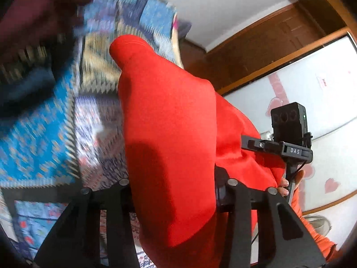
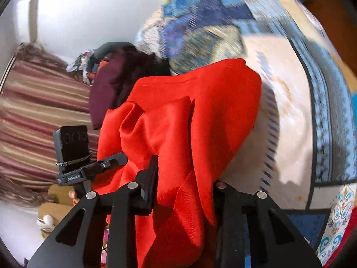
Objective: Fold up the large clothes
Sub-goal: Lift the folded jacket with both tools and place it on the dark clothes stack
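A large red garment (image 1: pixel 165 111) is bunched between the jaws of my left gripper (image 1: pixel 173 178), which is shut on it. The cloth rises in a fold over the fingers and hides the pads. In the right wrist view the same red garment (image 2: pixel 200 102) drapes through my right gripper (image 2: pixel 187 174), also shut on it, with folds hanging down past the fingers. Both grippers hold the garment above a bed with a patterned quilt (image 1: pixel 40 129). The other hand-held gripper (image 1: pixel 287 134) shows at the right of the left view, and at the left (image 2: pixel 73 147) of the right view.
The blue and cream quilt (image 2: pixel 290 122) covers the bed. A maroon garment (image 2: pixel 107 93) and other dark clothes lie piled at the bed's far side. A striped curtain (image 2: pixel 33 111) hangs at the left. A wooden door (image 1: pixel 267 44) and a frosted panel with heart stickers (image 1: pixel 323 111) stand at the right.
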A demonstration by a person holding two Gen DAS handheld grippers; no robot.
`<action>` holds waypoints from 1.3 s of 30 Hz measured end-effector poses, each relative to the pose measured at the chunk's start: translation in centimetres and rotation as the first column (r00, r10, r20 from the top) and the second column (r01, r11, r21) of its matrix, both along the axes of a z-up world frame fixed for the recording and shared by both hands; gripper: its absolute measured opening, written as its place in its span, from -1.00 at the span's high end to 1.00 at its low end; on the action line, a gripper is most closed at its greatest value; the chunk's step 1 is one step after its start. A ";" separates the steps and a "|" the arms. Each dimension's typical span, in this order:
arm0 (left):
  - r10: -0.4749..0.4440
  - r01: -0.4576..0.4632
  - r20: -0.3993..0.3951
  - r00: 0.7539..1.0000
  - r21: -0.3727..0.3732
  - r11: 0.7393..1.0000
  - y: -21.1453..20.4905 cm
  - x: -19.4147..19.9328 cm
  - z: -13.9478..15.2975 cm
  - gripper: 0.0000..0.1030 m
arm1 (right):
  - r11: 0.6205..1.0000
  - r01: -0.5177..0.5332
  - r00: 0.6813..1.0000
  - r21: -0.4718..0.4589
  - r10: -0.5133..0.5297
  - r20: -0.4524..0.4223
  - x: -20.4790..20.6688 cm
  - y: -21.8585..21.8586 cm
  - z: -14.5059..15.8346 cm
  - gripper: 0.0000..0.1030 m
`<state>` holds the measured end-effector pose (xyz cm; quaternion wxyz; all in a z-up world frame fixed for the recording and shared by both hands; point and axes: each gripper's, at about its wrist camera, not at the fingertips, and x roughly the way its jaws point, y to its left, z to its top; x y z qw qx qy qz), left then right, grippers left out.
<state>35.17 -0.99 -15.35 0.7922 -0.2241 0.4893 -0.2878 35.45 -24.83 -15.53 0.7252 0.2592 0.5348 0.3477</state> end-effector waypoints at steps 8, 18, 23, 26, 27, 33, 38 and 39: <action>0.081 -0.093 0.247 0.966 0.038 0.995 7.6 -0.7 12.1 0.16 | 0.996 -0.060 0.973 0.069 0.043 0.229 2.9 7.5 10.4 0.47; 0.146 -0.248 0.415 0.898 0.202 0.947 18.2 2.3 20.3 0.13 | 0.987 -0.143 0.909 0.076 0.101 0.405 9.7 20.7 17.3 0.48; 0.221 -0.336 0.392 0.893 0.253 0.907 22.0 6.9 18.2 0.11 | 0.983 -0.148 0.921 0.111 0.096 0.378 14.3 25.4 16.2 0.64; 0.280 -0.364 0.310 0.909 0.260 0.894 24.2 10.6 13.4 0.11 | 0.981 -0.152 0.945 0.116 0.110 0.309 17.5 28.2 13.3 0.64; 0.310 -0.382 0.270 0.912 0.275 0.882 24.8 12.0 11.3 0.07 | 0.990 -0.126 0.953 0.056 0.105 0.284 18.6 29.7 11.5 0.64; 0.412 -0.445 0.179 0.893 0.221 0.868 29.6 13.9 6.3 -0.16 | 0.983 -0.087 0.978 -0.165 0.116 0.175 21.5 34.0 3.0 0.63; 0.371 -0.423 0.213 0.904 0.320 0.848 27.8 12.9 7.8 -0.26 | 0.969 -0.054 0.961 -0.241 0.116 0.252 20.6 33.7 4.4 0.43; 0.368 -0.426 0.223 0.903 0.338 0.839 27.4 12.5 8.1 -0.26 | 0.965 -0.046 0.957 -0.260 0.117 0.266 20.1 33.6 5.2 0.43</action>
